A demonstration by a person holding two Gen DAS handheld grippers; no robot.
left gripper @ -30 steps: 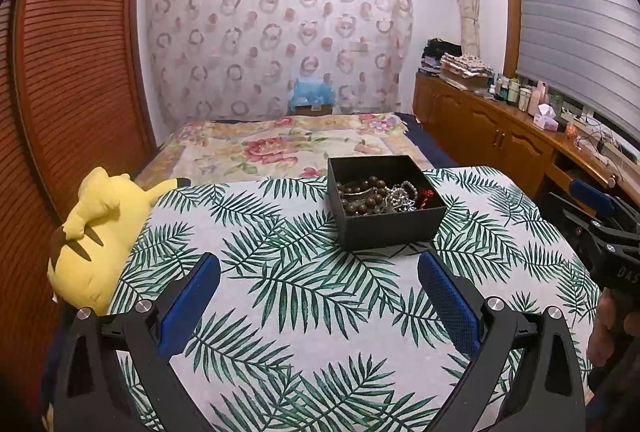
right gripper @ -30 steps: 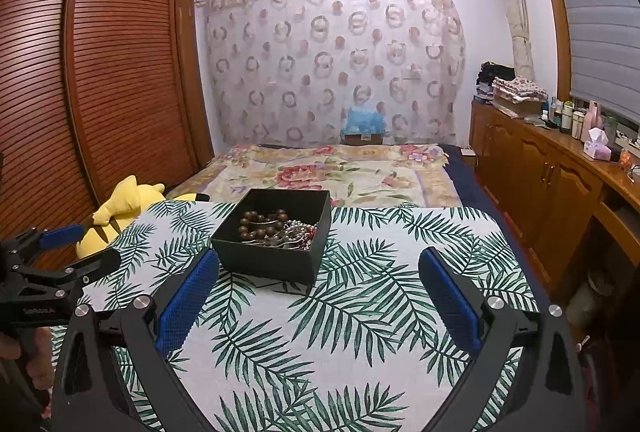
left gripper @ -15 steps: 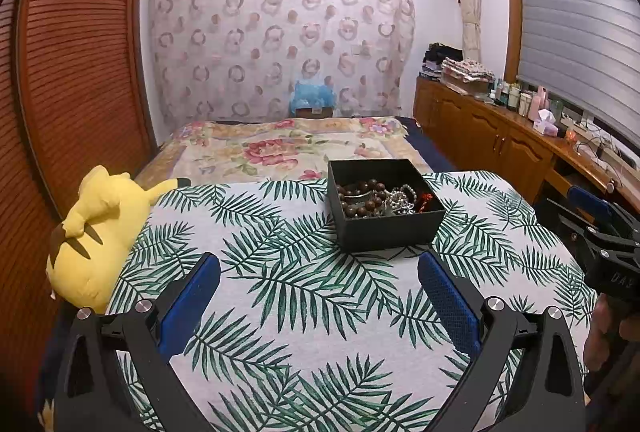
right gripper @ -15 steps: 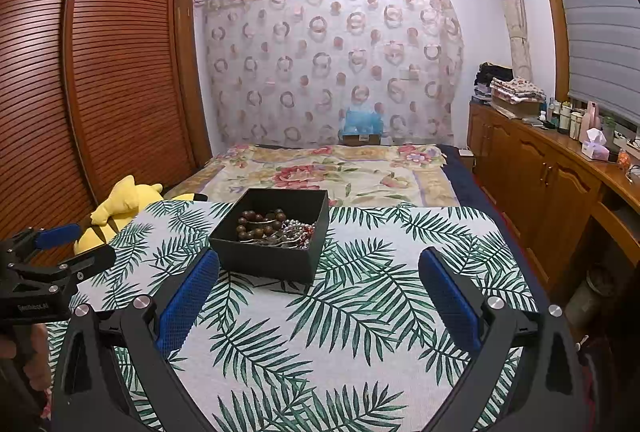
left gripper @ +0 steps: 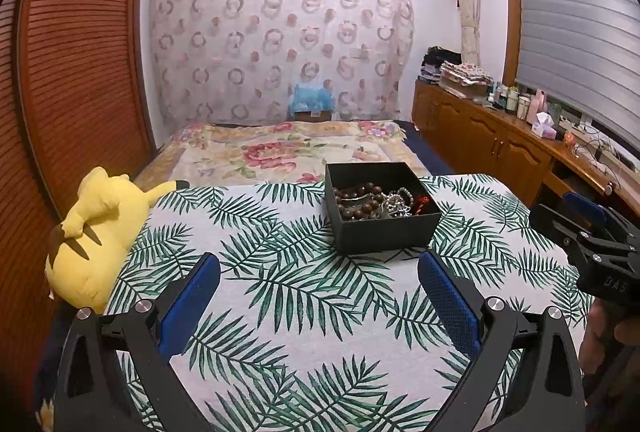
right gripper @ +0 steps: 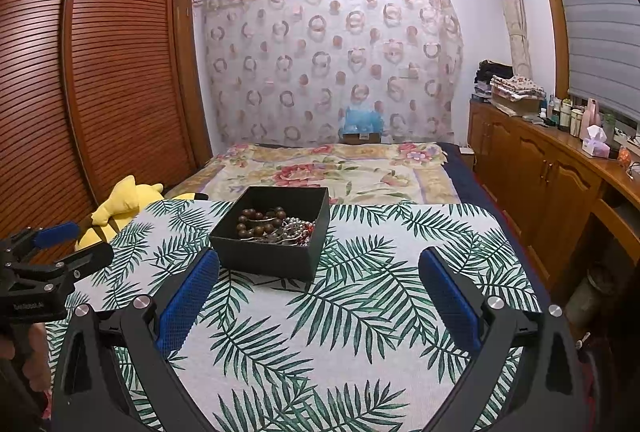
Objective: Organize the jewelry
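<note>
A black open box (left gripper: pixel 384 232) stands on the palm-leaf cloth (left gripper: pixel 280 312). It holds a brown bead bracelet (left gripper: pixel 356 197), a pearl strand (left gripper: pixel 398 199) and a red piece (left gripper: pixel 420 200). The box also shows in the right wrist view (right gripper: pixel 268 256), with the bead bracelet (right gripper: pixel 260 222) inside. My left gripper (left gripper: pixel 320 296) is open and empty, short of the box. My right gripper (right gripper: pixel 320 296) is open and empty, also short of the box. Each gripper shows in the other's view, the right one (left gripper: pixel 592 232) and the left one (right gripper: pixel 44 256).
A yellow plush toy (left gripper: pixel 96 232) lies at the cloth's left edge. A bed with a floral cover (left gripper: pixel 288 151) lies behind. A wooden cabinet (left gripper: pixel 500 151) with bottles runs along the right wall. A slatted wardrobe (right gripper: pixel 100 71) stands at the left.
Both views have shifted slightly; the box looks a little nearer in the right wrist view. Both grippers stay open and empty.
</note>
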